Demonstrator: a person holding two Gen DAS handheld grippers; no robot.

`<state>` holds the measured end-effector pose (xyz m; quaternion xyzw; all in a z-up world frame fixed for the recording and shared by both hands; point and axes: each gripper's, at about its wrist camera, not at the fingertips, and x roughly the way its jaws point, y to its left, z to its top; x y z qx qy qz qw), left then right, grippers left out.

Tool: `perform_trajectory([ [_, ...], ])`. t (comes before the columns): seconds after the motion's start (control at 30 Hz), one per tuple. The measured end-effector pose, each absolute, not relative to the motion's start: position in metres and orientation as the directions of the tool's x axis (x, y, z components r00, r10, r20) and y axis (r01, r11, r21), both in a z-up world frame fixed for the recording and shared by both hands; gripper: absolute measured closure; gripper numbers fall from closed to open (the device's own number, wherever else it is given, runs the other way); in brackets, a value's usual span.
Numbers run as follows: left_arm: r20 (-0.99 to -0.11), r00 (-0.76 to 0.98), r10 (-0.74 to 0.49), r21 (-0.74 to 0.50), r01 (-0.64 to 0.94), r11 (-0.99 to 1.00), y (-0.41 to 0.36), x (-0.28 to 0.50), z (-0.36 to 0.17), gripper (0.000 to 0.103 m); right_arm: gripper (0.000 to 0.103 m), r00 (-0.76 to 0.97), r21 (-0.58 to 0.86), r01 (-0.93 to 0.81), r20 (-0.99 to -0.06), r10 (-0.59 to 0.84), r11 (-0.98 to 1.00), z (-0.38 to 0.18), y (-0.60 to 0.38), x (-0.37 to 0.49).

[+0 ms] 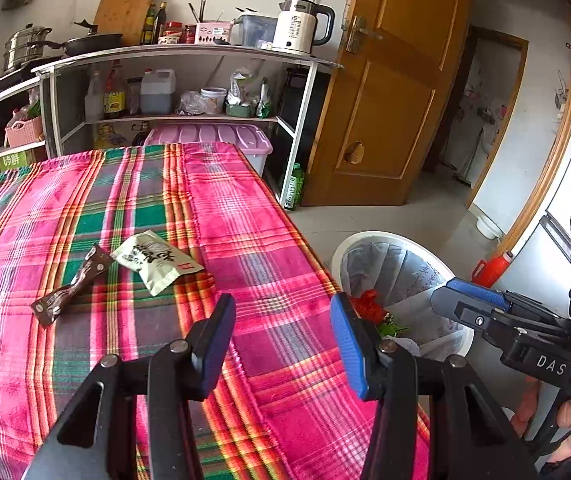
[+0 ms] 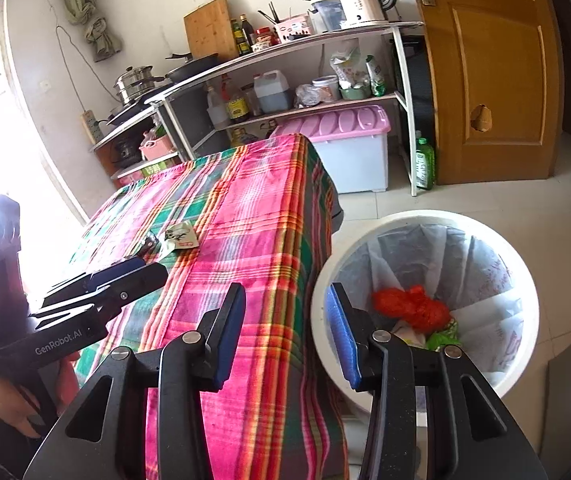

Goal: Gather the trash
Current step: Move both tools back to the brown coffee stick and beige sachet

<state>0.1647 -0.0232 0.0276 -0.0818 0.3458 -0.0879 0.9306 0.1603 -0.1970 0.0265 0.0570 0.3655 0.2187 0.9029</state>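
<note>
Two pieces of trash lie on the plaid tablecloth [image 1: 269,216]: a pale green printed packet [image 1: 157,260] and, left of it, a twisted brown wrapper [image 1: 71,290]. My left gripper [image 1: 283,340] hovers over the cloth to their right, open and empty. The white bin [image 1: 369,236] with a grey liner stands on the floor by the table's right edge, with red crumpled trash [image 1: 369,306] inside. In the right wrist view my right gripper [image 2: 285,332] is open and empty above the table edge and the bin [image 2: 425,216]. The packet [image 2: 181,238] lies farther back, beyond my left gripper [image 2: 153,270].
Behind the table stands a white shelf rack [image 1: 189,54] with a kettle [image 1: 301,26], pans and bottles. Under it sits a pink-lidded storage box [image 2: 349,148]. A wooden door [image 1: 397,80] stands open to the right, with a green bottle [image 2: 424,164] on the tiled floor.
</note>
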Motion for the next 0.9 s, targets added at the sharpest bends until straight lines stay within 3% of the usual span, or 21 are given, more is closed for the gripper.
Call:
perform_trajectory([
  [0.1,-0.629,0.750,-0.205,-0.228,0.074,0.971,-0.004,0.160,0.026,0.052,0.052,0.616,0.273,-0.384,-0.636,0.465,0.882,0.026,-0.183,0.162],
  [0.9,-0.634,0.770,-0.071,-0.194,-0.070,0.978,0.095,0.150,0.018,0.052,0.051,0.498,0.182,-0.574,-0.697,0.516,0.799,0.016,-0.068,0.186],
])
